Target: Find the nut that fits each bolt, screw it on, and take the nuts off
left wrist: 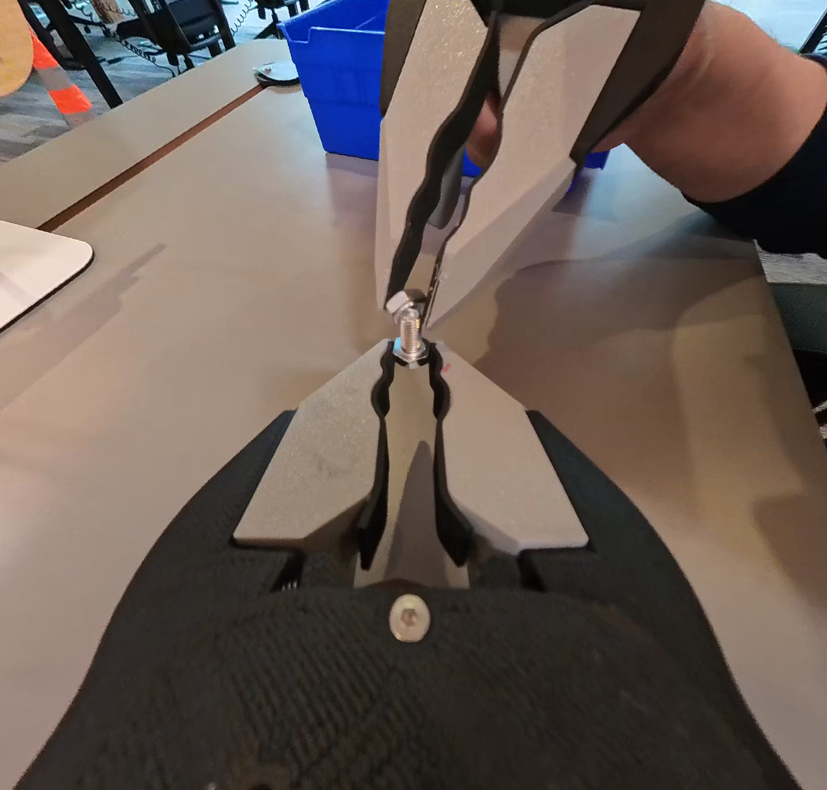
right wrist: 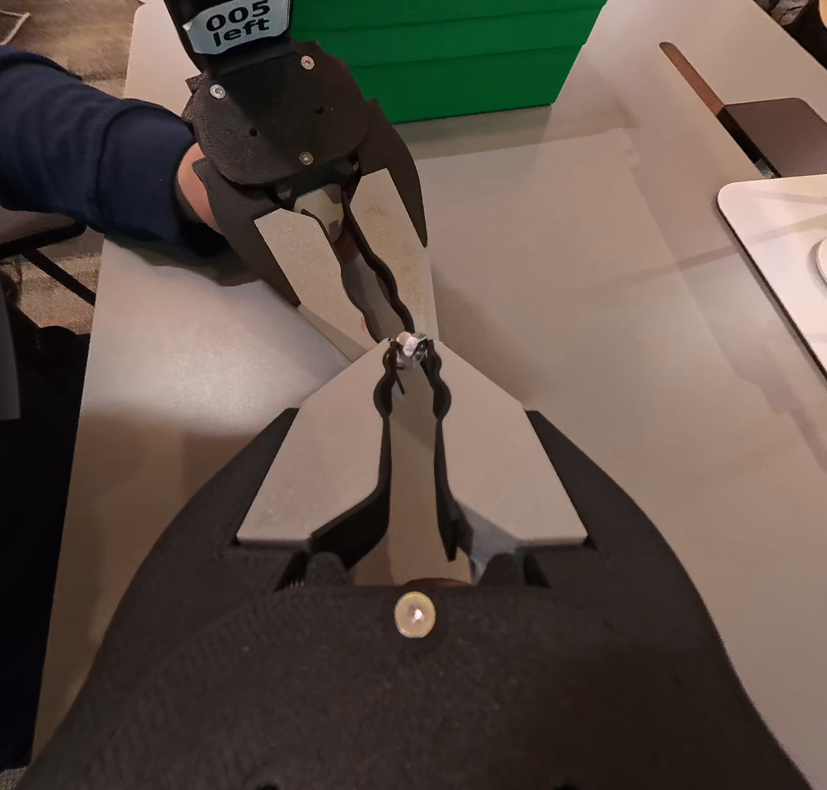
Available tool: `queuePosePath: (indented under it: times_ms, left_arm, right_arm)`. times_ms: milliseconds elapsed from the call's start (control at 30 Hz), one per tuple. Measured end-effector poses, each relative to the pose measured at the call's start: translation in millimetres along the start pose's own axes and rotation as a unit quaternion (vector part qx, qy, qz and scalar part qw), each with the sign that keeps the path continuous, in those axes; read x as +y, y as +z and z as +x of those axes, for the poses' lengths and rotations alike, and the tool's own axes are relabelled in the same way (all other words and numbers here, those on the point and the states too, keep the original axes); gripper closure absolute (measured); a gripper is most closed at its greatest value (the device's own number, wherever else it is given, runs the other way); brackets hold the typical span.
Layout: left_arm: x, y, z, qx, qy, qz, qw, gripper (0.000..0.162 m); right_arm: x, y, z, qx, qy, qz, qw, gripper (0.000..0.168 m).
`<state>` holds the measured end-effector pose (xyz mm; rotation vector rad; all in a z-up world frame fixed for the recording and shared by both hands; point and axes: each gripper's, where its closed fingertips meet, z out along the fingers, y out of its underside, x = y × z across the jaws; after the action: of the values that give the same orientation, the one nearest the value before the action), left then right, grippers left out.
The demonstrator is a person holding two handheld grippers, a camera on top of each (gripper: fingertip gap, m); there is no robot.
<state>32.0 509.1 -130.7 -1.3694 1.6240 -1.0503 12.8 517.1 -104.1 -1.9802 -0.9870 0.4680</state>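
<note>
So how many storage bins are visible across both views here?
2. A blue bin stands on the table behind the right gripper in the left wrist view; a green bin stands behind the left gripper in the right wrist view.

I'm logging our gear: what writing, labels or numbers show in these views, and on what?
One white printed label sits on the black body of the left gripper, seen in the right wrist view; I do not copy out its writing.
Nothing readable on the green bin, the blue bin, the bolt or the nut.
</note>
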Motion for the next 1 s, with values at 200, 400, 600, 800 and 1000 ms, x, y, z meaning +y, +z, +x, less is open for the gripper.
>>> queuePosePath:
  times_ms: [200,400,600,800,1000]
  left_arm:
    - [5.0,0.2,-4.3,-0.002,-0.011,-0.013,1.0,0.149]
    - [6.4,0.6,-6.5,-0.011,-0.007,-0.018,1.0,0.149]
    - [4.7,-1.8,-10.9,-0.012,-0.023,-0.009,1.0,0.15]
    - [5.4,-2.5,-11.6,-0.016,-0.02,-0.011,1.0,0.15]
    - [7.7,-0.9,-10.7,-0.018,-0.013,-0.021,1.0,0.149]
  right_arm:
    - [7.3,-1.4,4.7,0.005,0.014,0.001,1.0,0.165]
    - [27.4,2.9,17.6,0.044,0.016,-0.036,0.998,0.165]
    - [83.8,13.4,31.2,0.145,-0.123,-0.212,0.958,0.165]
    - [82.9,16.7,25.6,0.124,-0.111,-0.195,0.967,0.159]
    - [50.6,4.8,18.4,0.095,-0.073,-0.112,0.987,0.157]
